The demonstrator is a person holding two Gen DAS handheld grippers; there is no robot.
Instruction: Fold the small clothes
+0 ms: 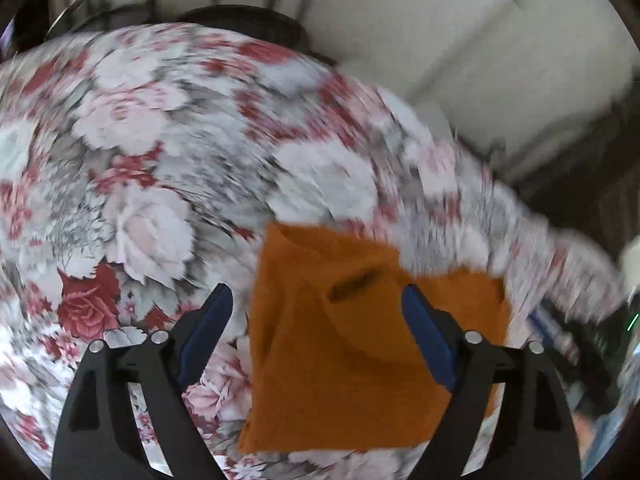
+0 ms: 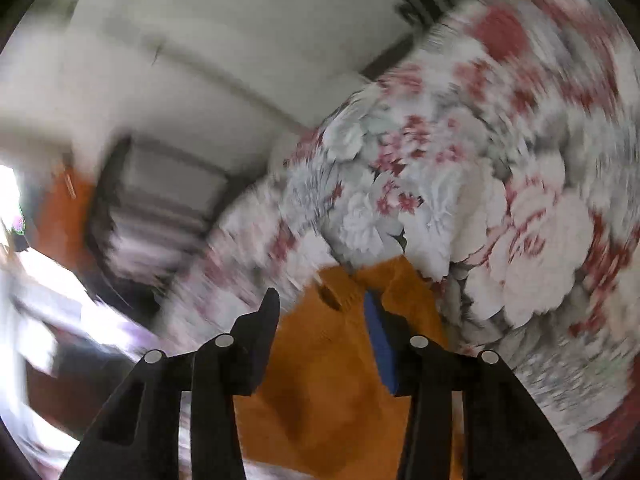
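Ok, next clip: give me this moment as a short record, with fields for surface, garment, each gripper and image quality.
surface: floral cloth, red and white roses
garment: orange cloth, lying on the floral cloth in a folded shape, one dark slit near its top
left gripper: jaws wide apart, pads not pressing the garment
right gripper: jaws partly apart, garment between them, no visible pinch
image quality: both views motion-blurred; background unclear

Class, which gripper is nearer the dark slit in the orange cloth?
Right. The slit lies right between the right gripper's fingertips; the left gripper straddles it wider, tips farther off.
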